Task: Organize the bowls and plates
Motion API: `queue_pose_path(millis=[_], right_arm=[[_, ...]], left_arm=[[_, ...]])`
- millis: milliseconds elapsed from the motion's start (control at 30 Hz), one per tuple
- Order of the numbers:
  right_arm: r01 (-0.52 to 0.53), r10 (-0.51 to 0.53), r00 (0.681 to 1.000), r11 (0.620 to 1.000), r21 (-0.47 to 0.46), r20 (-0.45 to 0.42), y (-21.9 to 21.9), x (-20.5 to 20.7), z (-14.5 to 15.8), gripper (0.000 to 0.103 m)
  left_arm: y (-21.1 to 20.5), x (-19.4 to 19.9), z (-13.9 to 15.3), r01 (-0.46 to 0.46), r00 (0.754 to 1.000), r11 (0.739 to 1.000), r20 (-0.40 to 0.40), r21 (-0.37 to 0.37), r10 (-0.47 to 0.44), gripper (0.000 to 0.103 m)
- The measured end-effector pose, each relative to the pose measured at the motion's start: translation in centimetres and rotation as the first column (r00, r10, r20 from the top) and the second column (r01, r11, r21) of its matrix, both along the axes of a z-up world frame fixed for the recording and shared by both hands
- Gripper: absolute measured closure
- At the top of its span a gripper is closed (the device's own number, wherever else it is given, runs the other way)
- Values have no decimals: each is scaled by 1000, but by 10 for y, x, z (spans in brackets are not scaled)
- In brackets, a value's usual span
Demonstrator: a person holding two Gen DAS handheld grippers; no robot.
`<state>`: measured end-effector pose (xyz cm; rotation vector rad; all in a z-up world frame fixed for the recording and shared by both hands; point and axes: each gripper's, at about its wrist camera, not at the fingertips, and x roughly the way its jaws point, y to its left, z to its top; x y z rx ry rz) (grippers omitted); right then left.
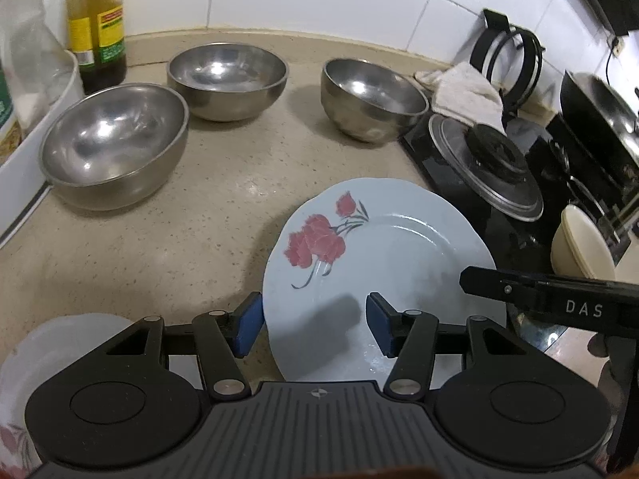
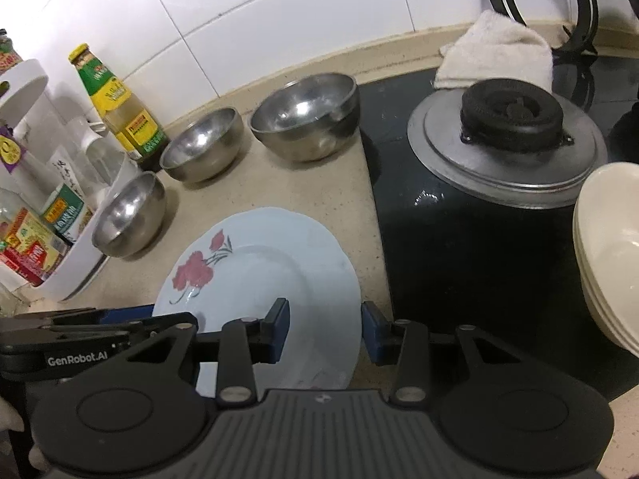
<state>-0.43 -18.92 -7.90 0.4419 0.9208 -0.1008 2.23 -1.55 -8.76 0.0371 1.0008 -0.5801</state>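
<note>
A light blue plate (image 1: 391,247) (image 2: 263,275) with red flowers lies near the counter's front edge. My right gripper (image 2: 325,329) is shut across its right rim, one pad inside the well and the other against the outer edge. My left gripper (image 1: 315,325) straddles the plate's left rim. One of its pads is beside the edge and the other over the well, and the jaws stand open. Three steel bowls (image 1: 116,143) (image 1: 227,76) (image 1: 371,95) stand empty at the back of the counter. A stack of cream bowls (image 2: 611,247) sits on the right.
A second white flowered plate (image 1: 60,343) lies at the lower left. The black stove with its burner (image 2: 511,119) borders the plate on the right, and a cloth (image 2: 495,52) lies behind it. A sauce bottle (image 1: 96,20) and a white rack (image 2: 76,275) of jars line the left.
</note>
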Motion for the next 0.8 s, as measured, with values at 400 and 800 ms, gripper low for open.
queue_pose_path(millis=[400, 800], right_arm=[[-17, 17, 1000, 1000, -4, -8, 2, 18, -8, 65], [-35, 40, 998, 992, -121, 41, 8, 23, -1, 64]], left_arm=[[10, 0, -1, -54, 999, 998, 2, -18, 54, 39], [33, -8, 3, -135, 991, 990, 15, -44, 136, 40]])
